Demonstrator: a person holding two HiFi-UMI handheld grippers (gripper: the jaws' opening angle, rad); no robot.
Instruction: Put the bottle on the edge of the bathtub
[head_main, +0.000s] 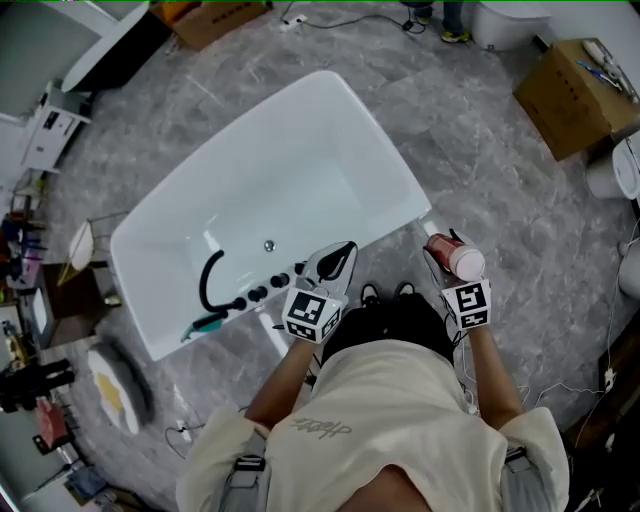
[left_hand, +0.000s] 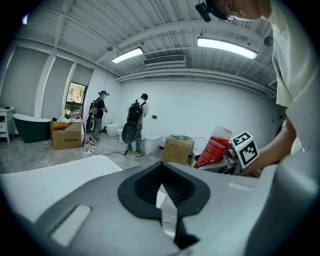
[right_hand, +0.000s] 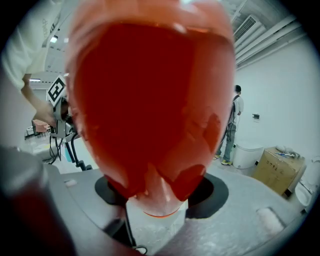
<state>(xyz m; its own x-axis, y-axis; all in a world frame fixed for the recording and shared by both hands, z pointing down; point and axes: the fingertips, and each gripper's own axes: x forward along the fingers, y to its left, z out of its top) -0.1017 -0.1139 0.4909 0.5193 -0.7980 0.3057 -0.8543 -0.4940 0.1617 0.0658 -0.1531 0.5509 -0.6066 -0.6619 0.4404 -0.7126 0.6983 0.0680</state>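
We have the bottle (head_main: 457, 259) clamped in the right gripper (head_main: 443, 262), just off the bathtub's (head_main: 392, 150) near right corner, probably lined up for the rim. Left gripper (head_main: 335, 262) is closed and empty over the near rim, seemingly kept clear.

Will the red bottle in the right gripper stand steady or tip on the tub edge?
The bottle looks tall and slim, so it may tip on the narrow, glossy bathtub rim. Its smooth plastic skin could slide in the right gripper.
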